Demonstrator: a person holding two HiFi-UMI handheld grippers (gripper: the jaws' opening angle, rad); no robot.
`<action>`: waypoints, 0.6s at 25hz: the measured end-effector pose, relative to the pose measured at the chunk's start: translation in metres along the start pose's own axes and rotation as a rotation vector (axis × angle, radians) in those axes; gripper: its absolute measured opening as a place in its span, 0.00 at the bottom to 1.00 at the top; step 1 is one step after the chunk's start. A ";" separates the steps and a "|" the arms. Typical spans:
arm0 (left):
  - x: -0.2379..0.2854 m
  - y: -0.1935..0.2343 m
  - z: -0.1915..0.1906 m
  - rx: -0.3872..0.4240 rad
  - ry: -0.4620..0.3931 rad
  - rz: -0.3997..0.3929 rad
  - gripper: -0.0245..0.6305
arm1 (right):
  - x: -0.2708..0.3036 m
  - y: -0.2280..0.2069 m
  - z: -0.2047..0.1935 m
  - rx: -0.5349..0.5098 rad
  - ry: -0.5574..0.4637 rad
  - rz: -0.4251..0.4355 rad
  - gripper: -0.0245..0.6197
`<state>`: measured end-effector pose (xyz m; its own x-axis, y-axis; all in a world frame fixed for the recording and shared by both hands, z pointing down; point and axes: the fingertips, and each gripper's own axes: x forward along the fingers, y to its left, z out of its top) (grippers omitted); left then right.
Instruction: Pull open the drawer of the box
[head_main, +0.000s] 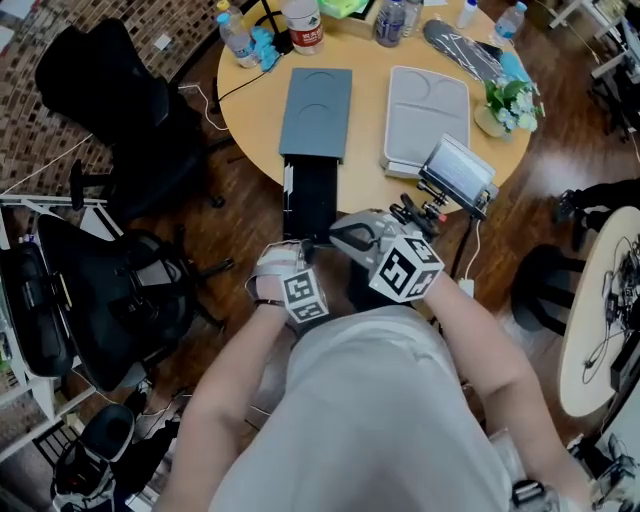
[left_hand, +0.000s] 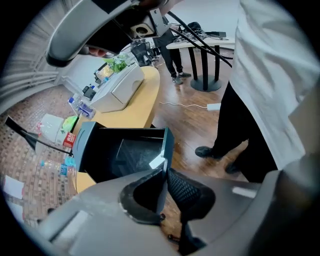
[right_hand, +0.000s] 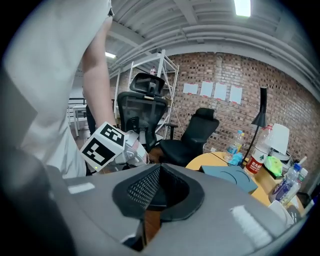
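A black office chair (head_main: 110, 290) stands on the floor, well to the left of the box. The box (head_main: 316, 110) is blue-grey and lies flat on the round wooden surface (head_main: 255, 120). Behind the box stands a water bottle (head_main: 302, 25) with a red label.

The black drawer (head_main: 310, 195) sticks out of the near end of the box, out past the edge of the surface and toward the person. The left tongs (left_hand: 166, 172) are at the end of the drawer farthest from the box. They are almost shut and pinch its thin front wall, one pad inside and one outside.

The right tongs (right_hand: 159, 170) hang in the air just to the right of the drawer. Their tips are pressed together with nothing between them.

Right of the box lies a grey tray (head_main: 428, 115), close beside it. Farther right sits a small potted plant (head_main: 508, 105).
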<state>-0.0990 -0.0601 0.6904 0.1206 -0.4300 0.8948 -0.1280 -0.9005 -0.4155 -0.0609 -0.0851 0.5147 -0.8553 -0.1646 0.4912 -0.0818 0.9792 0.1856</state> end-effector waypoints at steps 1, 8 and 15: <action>0.000 -0.006 -0.001 -0.016 0.002 -0.020 0.10 | 0.001 0.003 0.002 0.002 -0.001 -0.003 0.05; -0.004 -0.011 -0.004 -0.026 0.013 -0.034 0.10 | -0.004 0.025 0.012 0.003 -0.002 -0.018 0.05; -0.011 -0.005 -0.003 -0.054 -0.001 0.017 0.10 | -0.019 0.033 0.010 0.009 0.013 -0.052 0.05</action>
<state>-0.1028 -0.0510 0.6832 0.1190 -0.4455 0.8874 -0.1827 -0.8883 -0.4214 -0.0524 -0.0488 0.5032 -0.8433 -0.2164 0.4919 -0.1305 0.9704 0.2032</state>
